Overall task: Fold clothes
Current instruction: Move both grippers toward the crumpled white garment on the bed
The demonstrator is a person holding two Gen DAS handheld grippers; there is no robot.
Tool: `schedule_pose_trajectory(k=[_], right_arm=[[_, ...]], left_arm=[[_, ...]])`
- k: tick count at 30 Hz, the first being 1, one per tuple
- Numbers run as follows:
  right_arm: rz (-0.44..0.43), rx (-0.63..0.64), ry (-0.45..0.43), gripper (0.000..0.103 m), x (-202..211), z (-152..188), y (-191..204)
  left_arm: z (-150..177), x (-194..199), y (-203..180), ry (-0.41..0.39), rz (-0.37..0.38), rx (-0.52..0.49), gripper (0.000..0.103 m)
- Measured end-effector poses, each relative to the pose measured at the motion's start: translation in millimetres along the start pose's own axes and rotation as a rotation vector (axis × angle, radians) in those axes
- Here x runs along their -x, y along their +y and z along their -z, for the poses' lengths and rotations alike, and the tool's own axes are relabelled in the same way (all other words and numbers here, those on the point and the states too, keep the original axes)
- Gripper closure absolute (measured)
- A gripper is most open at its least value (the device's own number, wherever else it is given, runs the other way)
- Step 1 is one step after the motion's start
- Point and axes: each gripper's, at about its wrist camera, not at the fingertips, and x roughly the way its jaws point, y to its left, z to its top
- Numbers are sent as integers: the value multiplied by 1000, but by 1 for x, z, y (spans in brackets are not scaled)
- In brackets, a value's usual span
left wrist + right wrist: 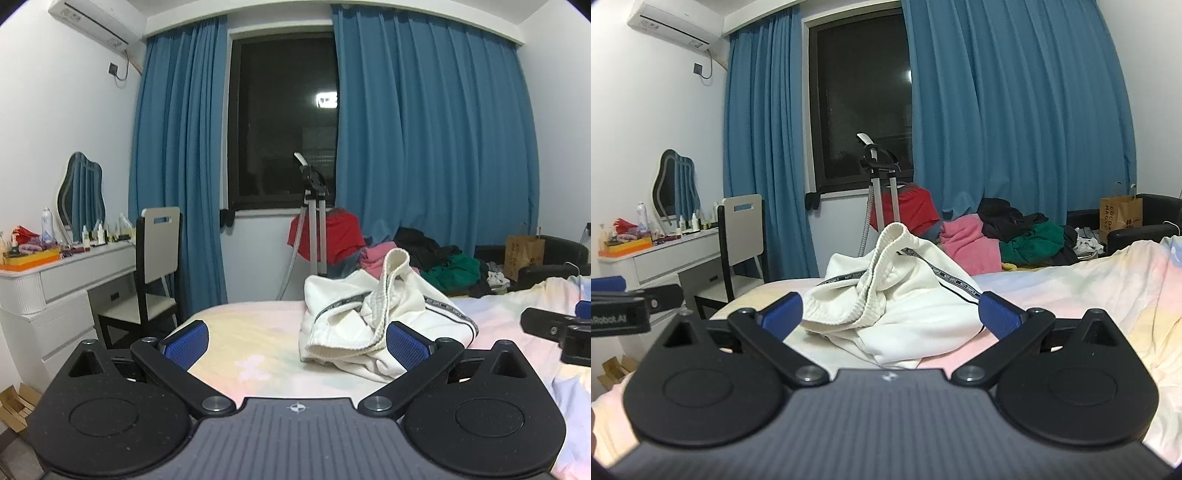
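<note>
While both black two-finger grippers hover low over the bed, their blue-padded fingers stand spread wide with nothing between them. The left gripper [297,341] has its right pad [406,345] just at the near edge of the crumpled white garment with ribbed cuffs and a black-and-white printed tape stripe [373,321]; whether pad and cloth touch cannot be told. The right gripper [890,314] faces the same white garment [897,295] head-on, the heap lying between and just beyond its fingertips, one ribbed band rising in a loop at the top.

That garment sits on the pastel pink, yellow and blue bedsheet [255,332], toward the far end of the bed. In the left wrist view the right gripper's black body [561,332] shows to the right of the garment; in the right wrist view the left gripper [624,306] shows to its left.

Behind the garment stands a silver garment steamer pole [882,199] with a red cloth [916,210] hung on it. Right of that lies a pile of pink, black and green clothes [1008,236], then a brown paper bag [1121,218]. Left of the garment stand a black-and-white chair [155,269] and a white dressing table with a wavy mirror [70,269]. Blue curtains [424,140] flank a dark window [284,122] beyond.
</note>
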Motion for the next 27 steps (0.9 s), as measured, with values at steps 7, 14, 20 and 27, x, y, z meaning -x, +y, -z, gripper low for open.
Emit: schedule_pose_trajectory(k=[7, 14, 20, 27], right_arm=[[11, 22, 9, 0, 1, 5, -3], [5, 44, 58, 0, -14, 11, 8], [-4, 25, 55, 19, -10, 10, 7], [16, -8, 28, 52, -6, 10, 4]], left_arm=[[23, -9, -4, 19, 5, -8, 0], [45, -16, -9, 32, 9, -16, 0], [58, -11, -17, 3, 10, -24, 0], [61, -24, -16, 24, 23, -14, 0]])
